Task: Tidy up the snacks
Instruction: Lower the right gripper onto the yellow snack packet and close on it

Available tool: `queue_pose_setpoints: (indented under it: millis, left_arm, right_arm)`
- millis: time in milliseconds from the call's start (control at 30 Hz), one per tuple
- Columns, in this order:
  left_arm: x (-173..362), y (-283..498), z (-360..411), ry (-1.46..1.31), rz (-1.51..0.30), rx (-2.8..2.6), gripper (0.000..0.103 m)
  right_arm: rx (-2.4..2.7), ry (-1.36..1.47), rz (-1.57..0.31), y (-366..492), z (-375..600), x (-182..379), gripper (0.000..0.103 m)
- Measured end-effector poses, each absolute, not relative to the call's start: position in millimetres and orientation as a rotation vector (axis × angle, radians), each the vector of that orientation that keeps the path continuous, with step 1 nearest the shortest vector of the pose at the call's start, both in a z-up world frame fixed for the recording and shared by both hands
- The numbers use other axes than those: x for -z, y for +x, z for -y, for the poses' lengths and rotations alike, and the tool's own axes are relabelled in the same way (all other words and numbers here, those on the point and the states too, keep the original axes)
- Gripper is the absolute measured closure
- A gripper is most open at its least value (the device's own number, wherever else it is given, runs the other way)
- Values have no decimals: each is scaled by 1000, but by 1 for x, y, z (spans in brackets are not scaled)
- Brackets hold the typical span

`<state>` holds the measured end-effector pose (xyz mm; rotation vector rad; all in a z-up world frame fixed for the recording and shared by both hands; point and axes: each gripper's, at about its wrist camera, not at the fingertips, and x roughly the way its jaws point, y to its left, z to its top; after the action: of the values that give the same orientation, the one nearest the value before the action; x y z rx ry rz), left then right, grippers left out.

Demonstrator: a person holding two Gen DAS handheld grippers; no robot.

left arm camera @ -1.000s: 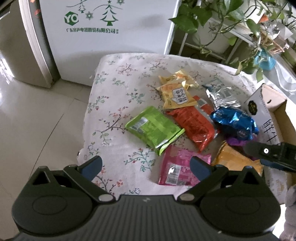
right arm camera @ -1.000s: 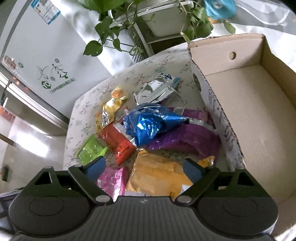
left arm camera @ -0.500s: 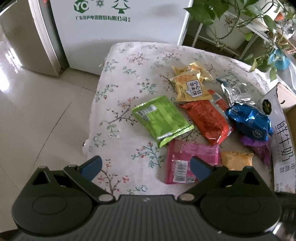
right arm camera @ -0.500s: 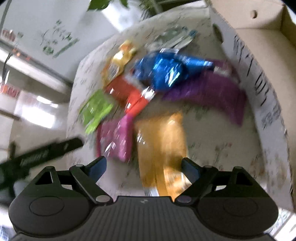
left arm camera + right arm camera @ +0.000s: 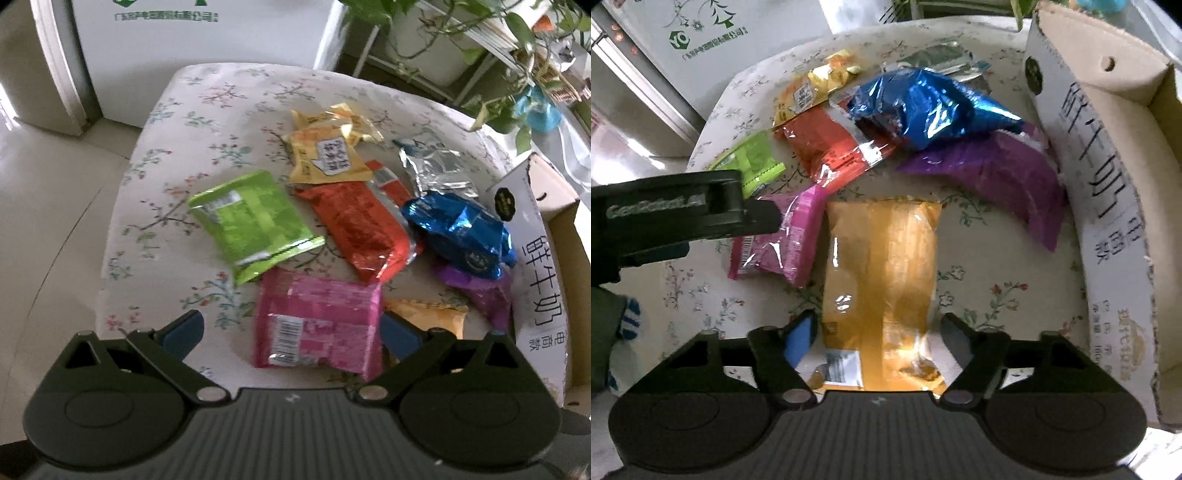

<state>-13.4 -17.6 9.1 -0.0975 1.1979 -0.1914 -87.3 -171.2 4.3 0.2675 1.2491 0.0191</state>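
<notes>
Both claws are spread wide and hold nothing: the right claw (image 5: pixel 877 338) straddles the near end of the orange packet (image 5: pixel 882 280) on the floral counter (image 5: pixel 993 280), and the left claw (image 5: pixel 291 332) hangs over the pink packet (image 5: pixel 319 325), with the cardboard box (image 5: pixel 1123 177) just beside the pile on the right. Risks: the orange packet looks slick and puffy, so a pinch at its edge may slip or squash it (crinkly film, my guess). The claws are near each other, so they could bump, and dragging may snag the purple packet (image 5: pixel 993 177) or blue bag (image 5: pixel 923 107).
</notes>
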Motion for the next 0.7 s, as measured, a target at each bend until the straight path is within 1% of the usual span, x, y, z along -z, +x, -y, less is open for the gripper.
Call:
queue_pose_setpoints:
  millis: [133, 300, 467, 600, 700]
  left_arm:
    - [-3, -12, 29, -73, -1204, 202, 3]
    - [8, -11, 41, -24, -1214, 203, 3]
    - [20, -12, 51, 95, -1173, 156, 1]
    - [22, -15, 51, 118, -1145, 173, 0]
    - [22, -17, 49, 130, -1139, 191, 0]
  right_arm:
    - [6, 282, -1250, -91, 176, -6, 42]
    - [46, 304, -1251, -98, 186, -8, 43]
    - [45, 334, -1247, -102, 192, -6, 41]
    - [43, 314, -1249, -97, 189, -5, 34]
    - [36, 301, -1250, -97, 188, -5, 32]
